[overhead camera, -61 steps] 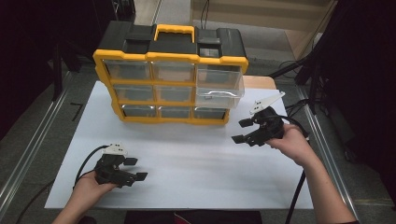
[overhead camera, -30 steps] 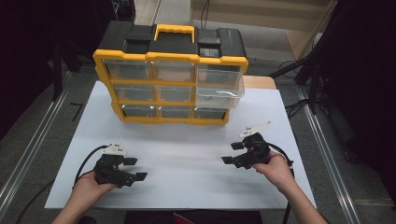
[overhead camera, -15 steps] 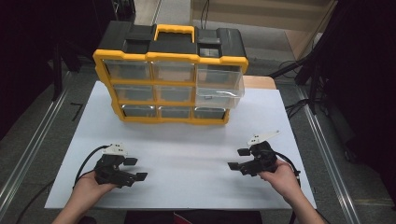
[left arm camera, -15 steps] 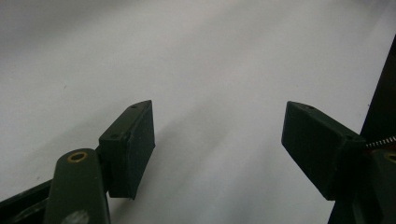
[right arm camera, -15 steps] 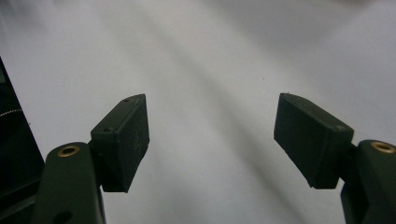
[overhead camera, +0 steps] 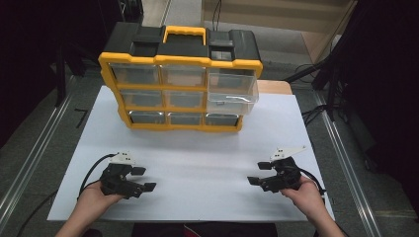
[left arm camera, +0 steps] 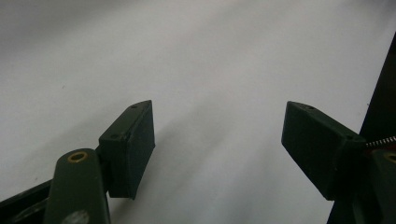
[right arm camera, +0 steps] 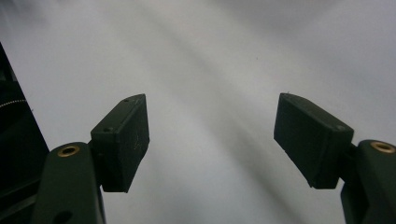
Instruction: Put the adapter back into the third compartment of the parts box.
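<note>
A yellow and black drawer organizer (overhead camera: 180,79) stands at the far side of the white sheet (overhead camera: 197,158). Its right middle clear drawer (overhead camera: 232,101) is pulled out part way. My left gripper (overhead camera: 143,178) rests low at the near left of the sheet, held by a hand, jaws open and pointing right. My right gripper (overhead camera: 259,174) sits at the near right, jaws open and pointing left. In the left gripper view the left gripper (left arm camera: 217,149) has only bare white sheet between its pads. The right gripper (right arm camera: 212,144) in the right gripper view likewise frames bare sheet.
Metal rails (overhead camera: 29,163) run along both sides of the table. Cables (overhead camera: 316,111) lie on the floor at the right. A brown board (overhead camera: 274,86) shows behind the organizer's right end. Wide white sheet lies between the two grippers.
My right gripper has drawn back from the organizer toward the near right of the sheet and lowered. The left gripper has stayed put.
</note>
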{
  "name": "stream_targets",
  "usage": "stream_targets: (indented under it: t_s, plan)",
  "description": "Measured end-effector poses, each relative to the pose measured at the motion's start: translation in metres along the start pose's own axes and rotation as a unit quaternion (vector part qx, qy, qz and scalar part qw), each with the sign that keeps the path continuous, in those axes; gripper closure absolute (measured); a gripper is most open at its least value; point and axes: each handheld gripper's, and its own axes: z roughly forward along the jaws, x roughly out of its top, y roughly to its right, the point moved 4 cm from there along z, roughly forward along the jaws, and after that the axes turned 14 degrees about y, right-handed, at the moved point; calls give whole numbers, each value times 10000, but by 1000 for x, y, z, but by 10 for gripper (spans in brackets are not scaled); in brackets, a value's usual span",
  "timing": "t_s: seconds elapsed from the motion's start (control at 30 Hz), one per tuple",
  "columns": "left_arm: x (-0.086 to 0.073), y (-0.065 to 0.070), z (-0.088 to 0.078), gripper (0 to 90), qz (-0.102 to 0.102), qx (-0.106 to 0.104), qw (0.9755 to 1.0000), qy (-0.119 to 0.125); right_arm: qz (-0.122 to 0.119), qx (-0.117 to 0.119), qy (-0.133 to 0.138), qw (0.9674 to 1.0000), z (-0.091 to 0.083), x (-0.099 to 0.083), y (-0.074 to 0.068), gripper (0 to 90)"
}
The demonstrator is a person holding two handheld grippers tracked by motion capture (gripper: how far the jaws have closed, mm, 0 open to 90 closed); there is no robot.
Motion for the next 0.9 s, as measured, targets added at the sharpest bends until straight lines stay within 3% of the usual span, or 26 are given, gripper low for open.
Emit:
stream_targets:
  t_s: [0.43, 0.9]
  plan:
    - [0, 1, 0, 272, 9, -20, 10000, -10, 114, -133, 1, 9998, -13, -14, 6, 248]
    - [0, 2, 0, 272, 41, -29, 10000, -5, 64, -208, 35, 9998, -23, -25, 11, 247]
